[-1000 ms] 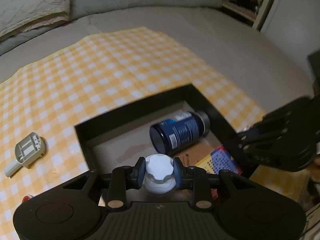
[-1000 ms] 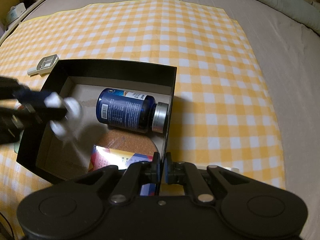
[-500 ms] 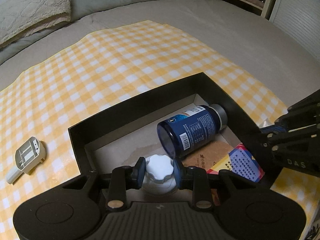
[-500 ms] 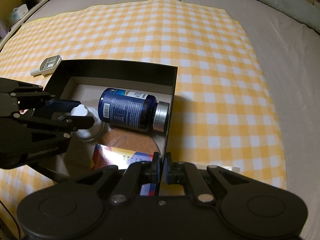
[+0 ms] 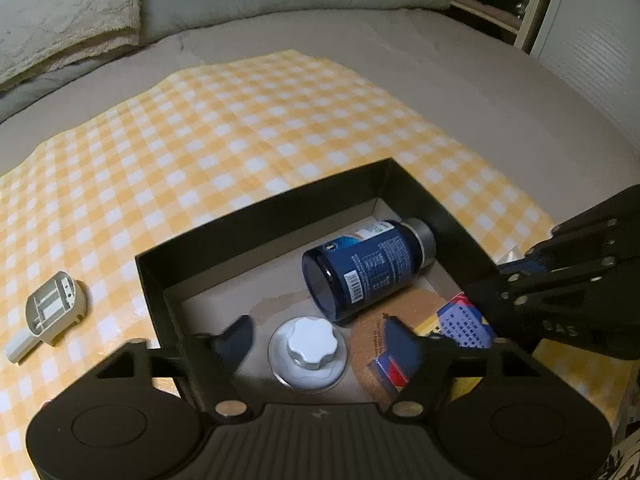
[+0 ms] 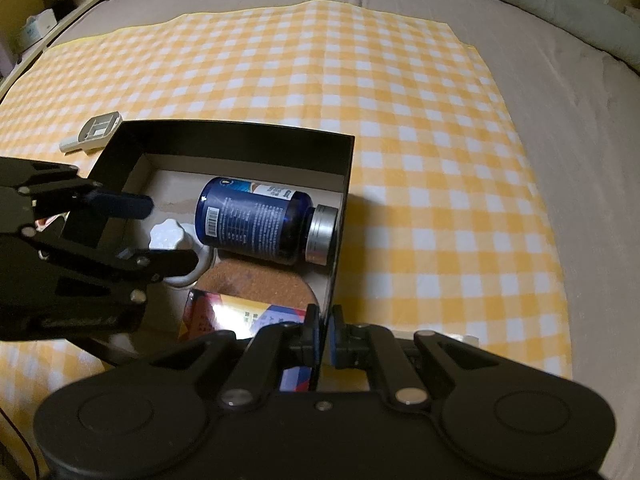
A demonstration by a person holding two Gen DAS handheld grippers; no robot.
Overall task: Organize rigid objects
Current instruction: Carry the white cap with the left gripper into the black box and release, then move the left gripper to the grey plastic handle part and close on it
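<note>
A white jar with a scalloped lid (image 5: 307, 346) stands upright on the floor of the black box (image 5: 260, 208), apart from both pads. My left gripper (image 5: 318, 340) straddles it with its jaws opening; the right wrist view shows that gripper (image 6: 162, 234) around the white jar (image 6: 170, 236). A blue bottle (image 5: 368, 268) lies on its side behind the jar, over a cork coaster (image 5: 404, 308), with a colourful packet (image 5: 464, 324) beside it. My right gripper (image 6: 326, 328) is shut on the box's right wall (image 6: 340, 240) at the near corner.
A grey-white plastic device (image 5: 52, 308) lies on the yellow checked cloth (image 5: 240, 120) left of the box. The cloth covers a grey bed, with pillows and a blanket at the far end. A wardrobe stands at the right.
The left gripper lowered the white jar into the box and let go of it, its jaws spreading wide. The right gripper kept still on the box wall.
</note>
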